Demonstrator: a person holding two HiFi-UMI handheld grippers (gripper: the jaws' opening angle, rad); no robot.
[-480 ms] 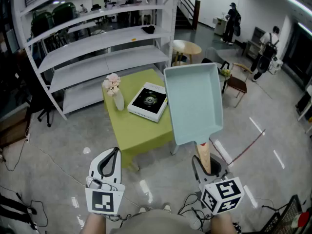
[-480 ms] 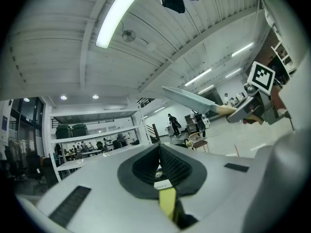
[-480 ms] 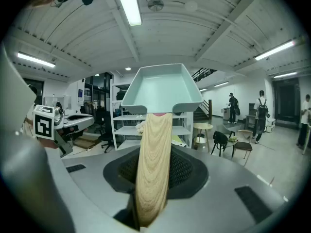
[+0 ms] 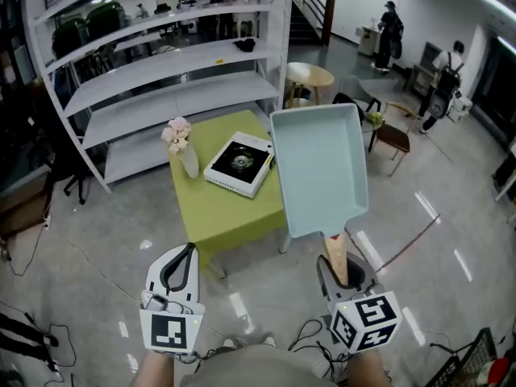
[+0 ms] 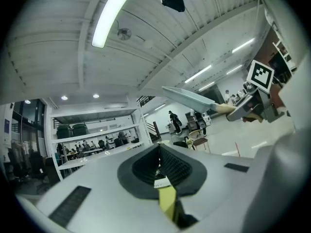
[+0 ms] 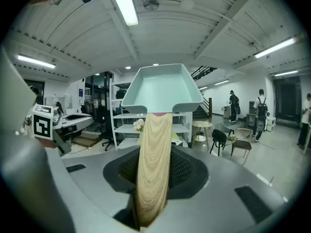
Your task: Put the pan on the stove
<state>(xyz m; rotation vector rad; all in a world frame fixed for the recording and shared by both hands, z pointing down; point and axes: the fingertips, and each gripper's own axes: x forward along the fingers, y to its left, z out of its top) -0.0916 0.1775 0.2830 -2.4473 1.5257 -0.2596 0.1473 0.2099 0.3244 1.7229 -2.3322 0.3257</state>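
On green table (image 4: 230, 216): stove (image 4: 239, 164) beside vase (image 4: 188, 161).

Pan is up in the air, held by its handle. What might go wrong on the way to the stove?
The right gripper holds the pan only by its wooden handle, so it may droop or twist in the jaws. The vase of flowers stands just left of the stove on the green table; a wide swing might tip it.

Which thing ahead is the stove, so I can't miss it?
Find the white shelving at the back; a low green table stands in front of it. The stove lies on the table's right part, beside a vase of pale flowers: the flat white square with a black top and round burner.
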